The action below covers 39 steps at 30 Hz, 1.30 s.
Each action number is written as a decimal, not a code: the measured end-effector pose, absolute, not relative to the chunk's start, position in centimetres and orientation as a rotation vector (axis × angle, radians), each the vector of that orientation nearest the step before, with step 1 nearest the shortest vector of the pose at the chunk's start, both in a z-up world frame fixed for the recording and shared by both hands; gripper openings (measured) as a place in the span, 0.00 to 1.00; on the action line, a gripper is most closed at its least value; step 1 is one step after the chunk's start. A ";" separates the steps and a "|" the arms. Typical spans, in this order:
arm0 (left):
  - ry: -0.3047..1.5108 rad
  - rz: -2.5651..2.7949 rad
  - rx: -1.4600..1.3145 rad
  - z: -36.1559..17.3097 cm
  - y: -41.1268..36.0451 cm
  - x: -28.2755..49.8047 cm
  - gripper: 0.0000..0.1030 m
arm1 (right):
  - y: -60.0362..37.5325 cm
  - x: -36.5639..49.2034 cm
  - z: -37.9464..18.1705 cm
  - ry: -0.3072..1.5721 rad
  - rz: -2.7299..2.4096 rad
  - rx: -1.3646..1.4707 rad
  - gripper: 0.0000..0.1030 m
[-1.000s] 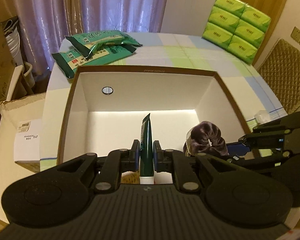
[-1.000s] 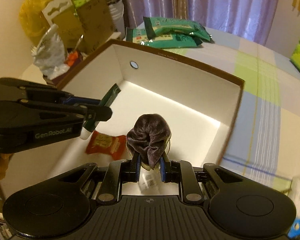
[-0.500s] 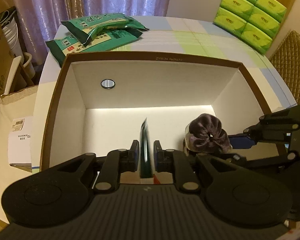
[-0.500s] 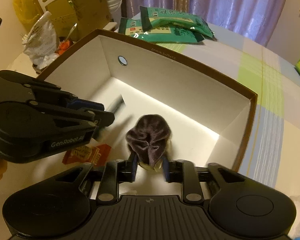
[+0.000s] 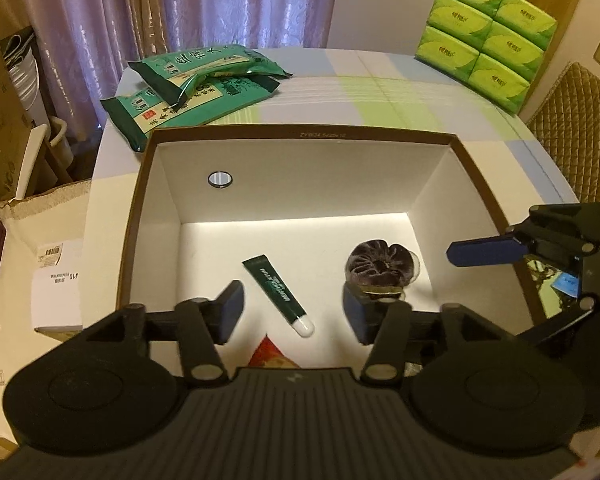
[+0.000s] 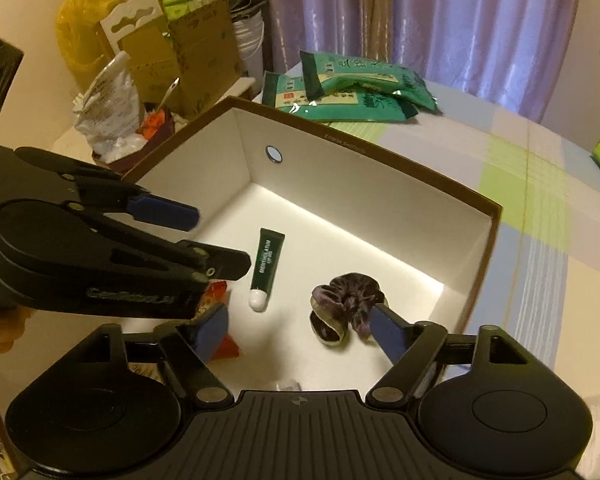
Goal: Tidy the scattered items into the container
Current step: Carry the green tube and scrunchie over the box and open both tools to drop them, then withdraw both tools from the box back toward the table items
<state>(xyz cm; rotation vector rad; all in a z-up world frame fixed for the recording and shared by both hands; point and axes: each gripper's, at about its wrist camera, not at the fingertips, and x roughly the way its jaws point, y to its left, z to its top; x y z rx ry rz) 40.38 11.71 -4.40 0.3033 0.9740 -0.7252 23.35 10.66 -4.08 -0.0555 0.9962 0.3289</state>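
A brown-rimmed white box sits on the table. On its floor lie a dark green tube with a white cap and a dark purple scrunchie. A red packet lies near the box's near wall, partly hidden. My left gripper hangs open above the tube with nothing between its fingers. My right gripper is open too, just above the scrunchie, its right finger close beside it. Each gripper shows in the other's view.
Two green snack packs lie on the checked tablecloth behind the box. A stack of green tissue packs stands at the back right. A quilted chair is to the right. Cardboard boxes and bags crowd the left.
Both grippers have opened and risen. The green tube dropped from the left gripper and the scrunchie from the right; both now lie on the box floor.
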 end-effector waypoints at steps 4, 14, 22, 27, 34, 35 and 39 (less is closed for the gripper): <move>0.971 -0.707 0.311 -3.5 12.2 39.5 0.66 | 10.6 22.4 -3.5 0.982 0.310 -0.072 0.86; 0.937 -0.663 0.321 -0.9 13.5 37.0 0.89 | 10.8 19.9 -2.0 0.938 0.285 -0.084 0.98; 0.906 -0.631 0.308 0.8 14.4 35.6 0.92 | 10.7 18.3 -0.9 0.918 0.275 -0.065 0.98; 0.886 -0.618 0.309 1.5 15.0 34.6 0.95 | 10.7 17.3 -0.4 0.906 0.274 -0.057 0.98; 0.869 -0.606 0.304 2.4 15.9 32.9 0.95 | 10.8 15.7 0.0 0.892 0.278 -0.044 0.98; 0.866 -0.605 0.303 2.5 16.0 32.6 0.95 | 10.8 15.5 0.1 0.889 0.280 -0.041 0.98; 0.857 -0.596 0.299 3.0 16.3 31.4 0.96 | 10.6 14.3 0.5 0.881 0.287 -0.034 0.98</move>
